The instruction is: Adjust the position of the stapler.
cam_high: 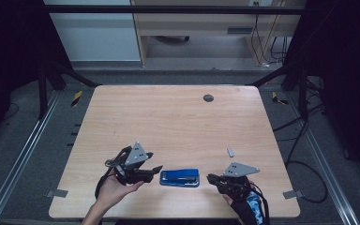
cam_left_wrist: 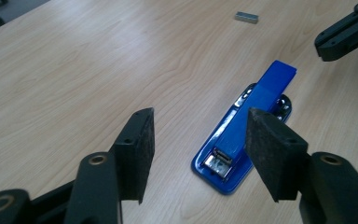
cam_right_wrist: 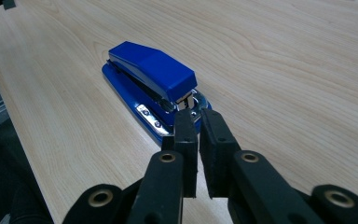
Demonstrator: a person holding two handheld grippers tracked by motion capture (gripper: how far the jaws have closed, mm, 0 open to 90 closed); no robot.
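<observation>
A: Where's the blue stapler [cam_high: 180,177]?
B: Flat on the table [cam_high: 178,122], near its front edge, between the two tools, touching neither.
A: And the tools?
B: Left tool [cam_high: 157,168] spread wide, empty. Right tool [cam_high: 209,177] nearly closed on nothing, tips just beside the stapler's end

A glossy blue plastic stapler [cam_high: 179,178] with chrome trim lies on the pale wood-grain tabletop [cam_high: 168,117]; a small, perhaps grey metal block [cam_high: 230,152].
</observation>
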